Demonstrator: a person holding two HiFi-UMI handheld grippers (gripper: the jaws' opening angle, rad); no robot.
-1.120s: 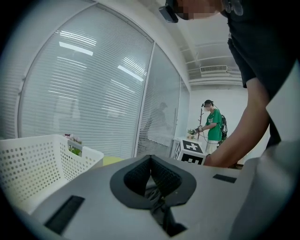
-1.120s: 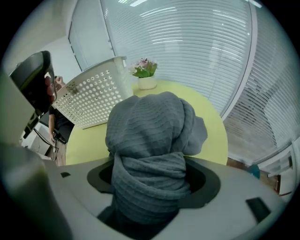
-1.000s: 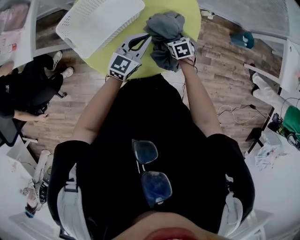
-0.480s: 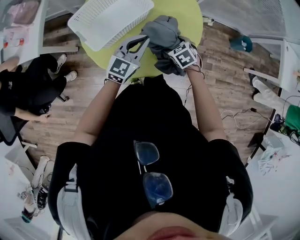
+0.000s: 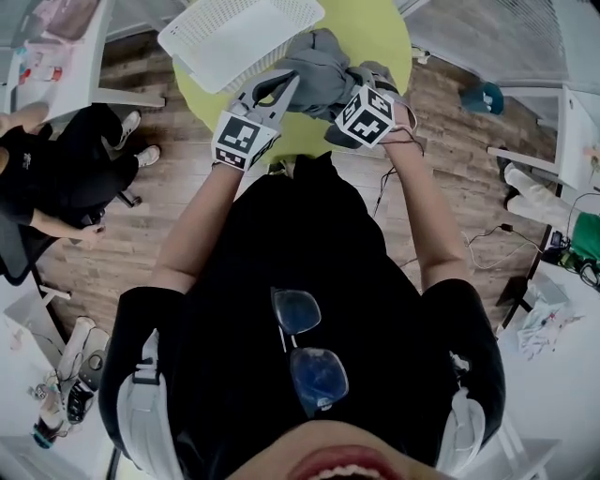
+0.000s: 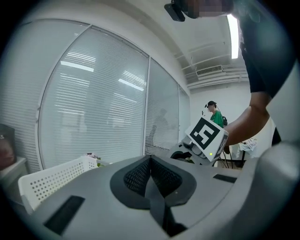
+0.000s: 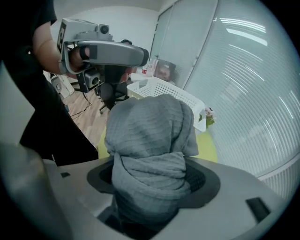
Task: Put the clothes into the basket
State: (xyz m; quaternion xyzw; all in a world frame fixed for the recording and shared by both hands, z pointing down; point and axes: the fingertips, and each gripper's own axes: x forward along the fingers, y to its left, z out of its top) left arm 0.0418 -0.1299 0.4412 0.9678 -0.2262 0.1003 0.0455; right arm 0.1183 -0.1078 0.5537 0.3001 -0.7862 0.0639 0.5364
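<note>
Grey cloth: a bunched, ribbed grey garment point(image 7: 149, 140) is the one piece of clothing in play. It is lifted off the table and not yet in the basket.
Right gripper: the right gripper point(image 5: 364, 94) has its jaws pressed onto the lower part of the bundle. The rest stands up out of the jaws in a twisted lump, its long axis running the same way the jaws point.
Left gripper: the left gripper point(image 6: 151, 178) has its two pads brought together with nothing between them. It is raised just beside the garment, on the side nearer the basket.
Basket: a white perforated plastic basket point(image 5: 239, 37) sits on the table and looks empty in the part that shows. Its open top faces up.
Table: a round yellow-green table point(image 5: 375, 28) carries the basket, which sits toward the person's left side of it.
Direction that matters: from the right gripper, the basket lies ahead and to the left, past the bundle and lower than it. In the head view the top of the garment overlaps the basket's near corner, but whether it hangs over the rim cannot be told.
Nearer hand: the left gripper is nearer the basket, but the right one has the load.
Likely next: probably carry the bundle forward and left over the rim, then let go.
</note>
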